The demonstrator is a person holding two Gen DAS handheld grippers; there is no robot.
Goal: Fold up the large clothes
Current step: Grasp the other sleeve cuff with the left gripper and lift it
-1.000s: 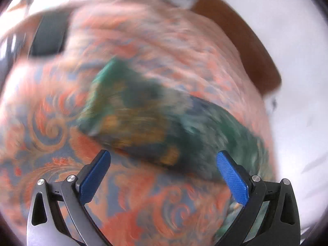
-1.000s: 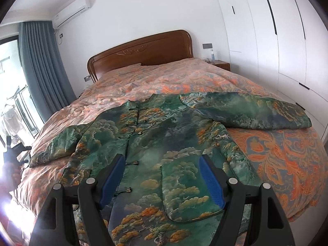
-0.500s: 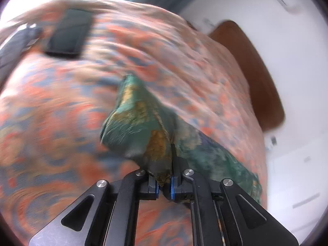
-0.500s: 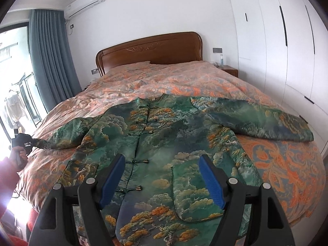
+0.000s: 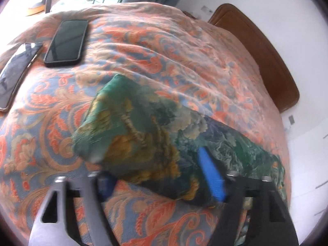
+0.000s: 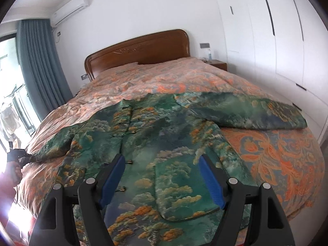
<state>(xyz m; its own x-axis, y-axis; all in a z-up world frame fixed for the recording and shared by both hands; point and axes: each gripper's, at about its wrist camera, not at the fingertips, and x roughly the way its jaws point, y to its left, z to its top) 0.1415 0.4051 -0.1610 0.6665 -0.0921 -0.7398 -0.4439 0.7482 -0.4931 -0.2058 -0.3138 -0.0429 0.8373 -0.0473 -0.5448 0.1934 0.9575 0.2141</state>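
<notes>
A green and gold patterned jacket (image 6: 155,143) lies spread face up on the bed, both sleeves out to the sides. Its left sleeve (image 5: 143,135) fills the left wrist view, cuff end pointing away. My left gripper (image 5: 162,178) is open, its blue pads either side of the sleeve's near edge; it also shows small at the far left of the right wrist view (image 6: 16,155). My right gripper (image 6: 162,180) is open and empty, above the jacket's lower front. The right sleeve (image 6: 246,112) lies flat toward the wardrobe side.
The bed has an orange and blue paisley cover (image 6: 276,153) and a wooden headboard (image 6: 139,51). Two phones (image 5: 65,41) lie on the cover beyond the left sleeve cuff. White wardrobes (image 6: 276,41) stand to the right, a blue curtain (image 6: 39,61) to the left.
My left gripper was shut on the left sleeve half a second ago and has now opened and let it go. The right gripper has drifted slightly and stayed open.
</notes>
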